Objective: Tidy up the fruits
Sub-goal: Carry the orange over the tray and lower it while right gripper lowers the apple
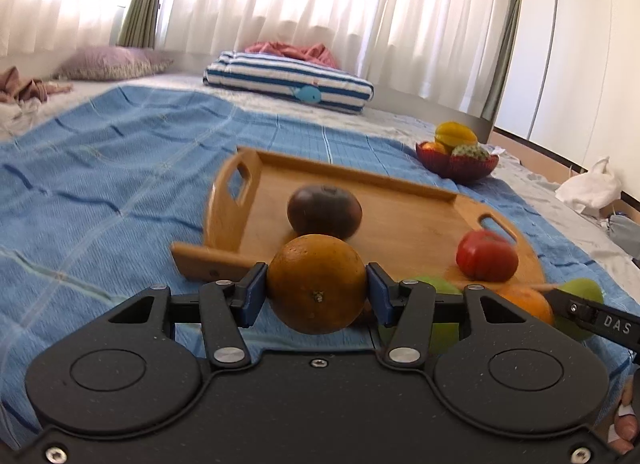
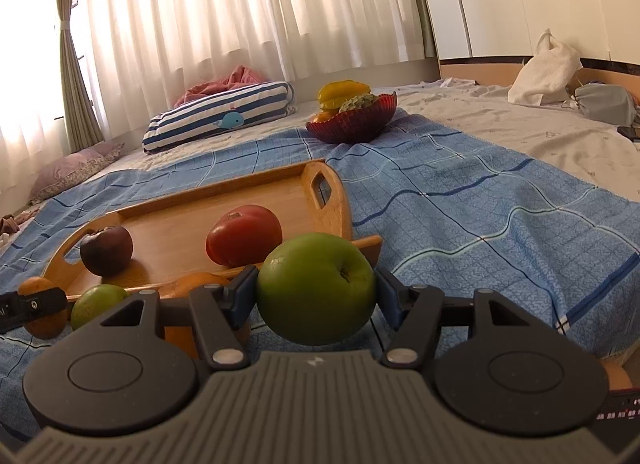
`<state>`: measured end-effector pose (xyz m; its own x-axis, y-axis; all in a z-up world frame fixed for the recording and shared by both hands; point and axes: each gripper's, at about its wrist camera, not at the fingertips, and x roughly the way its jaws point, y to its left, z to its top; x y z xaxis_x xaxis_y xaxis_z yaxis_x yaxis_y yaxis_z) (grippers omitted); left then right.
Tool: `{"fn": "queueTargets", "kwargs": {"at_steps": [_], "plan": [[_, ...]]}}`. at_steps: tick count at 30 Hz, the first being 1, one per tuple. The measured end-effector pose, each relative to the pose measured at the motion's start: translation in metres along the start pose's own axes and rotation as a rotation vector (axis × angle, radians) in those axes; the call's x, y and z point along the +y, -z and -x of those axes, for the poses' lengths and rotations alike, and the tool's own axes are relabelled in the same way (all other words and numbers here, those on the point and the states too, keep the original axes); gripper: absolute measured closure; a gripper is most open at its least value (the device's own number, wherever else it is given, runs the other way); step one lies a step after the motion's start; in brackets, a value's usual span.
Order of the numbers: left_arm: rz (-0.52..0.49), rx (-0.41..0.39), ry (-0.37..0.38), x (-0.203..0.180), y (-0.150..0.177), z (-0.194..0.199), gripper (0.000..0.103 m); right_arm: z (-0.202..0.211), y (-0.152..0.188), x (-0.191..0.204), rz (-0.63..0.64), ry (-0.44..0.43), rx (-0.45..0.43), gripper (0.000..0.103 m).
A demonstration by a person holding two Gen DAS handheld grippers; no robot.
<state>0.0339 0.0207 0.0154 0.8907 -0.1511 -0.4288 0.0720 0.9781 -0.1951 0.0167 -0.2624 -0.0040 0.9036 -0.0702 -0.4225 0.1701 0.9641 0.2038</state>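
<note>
Fruit in both grippers, tray straight ahead of each.

Left gripper [image 1: 316,290] is clamped on an orange [image 1: 317,283]; right gripper [image 2: 316,292] is clamped on a green apple [image 2: 316,288]. The wooden tray [image 1: 400,220] lies on the blue cloth [image 1: 120,168] just beyond both sets of fingers, its long axis running across the view, a dark plum [image 1: 324,213] and a red fruit [image 1: 487,255] already on it. Neither arm looks clearly nearer. A red bowl [image 2: 352,120] of fruit sits well beyond, nearer the right side.

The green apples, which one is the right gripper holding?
The larger green apple, clamped in the right gripper; the smaller green apple lies loose by the wooden tray.
</note>
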Motion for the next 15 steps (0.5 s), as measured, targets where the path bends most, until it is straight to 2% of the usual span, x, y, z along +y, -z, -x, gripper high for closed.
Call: {"fn": "queueTargets", "kwargs": {"at_steps": [7, 15], "plan": [[-0.068, -0.006, -0.052, -0.004, -0.031, -0.004, 0.053, -0.001, -0.016, 0.003, 0.013, -0.040, -0.033, 0.038], [-0.076, -0.018, -0.068, -0.004, -0.066, -0.016, 0.053, -0.015, -0.044, 0.007, 0.008, -0.078, -0.064, 0.038]]}}
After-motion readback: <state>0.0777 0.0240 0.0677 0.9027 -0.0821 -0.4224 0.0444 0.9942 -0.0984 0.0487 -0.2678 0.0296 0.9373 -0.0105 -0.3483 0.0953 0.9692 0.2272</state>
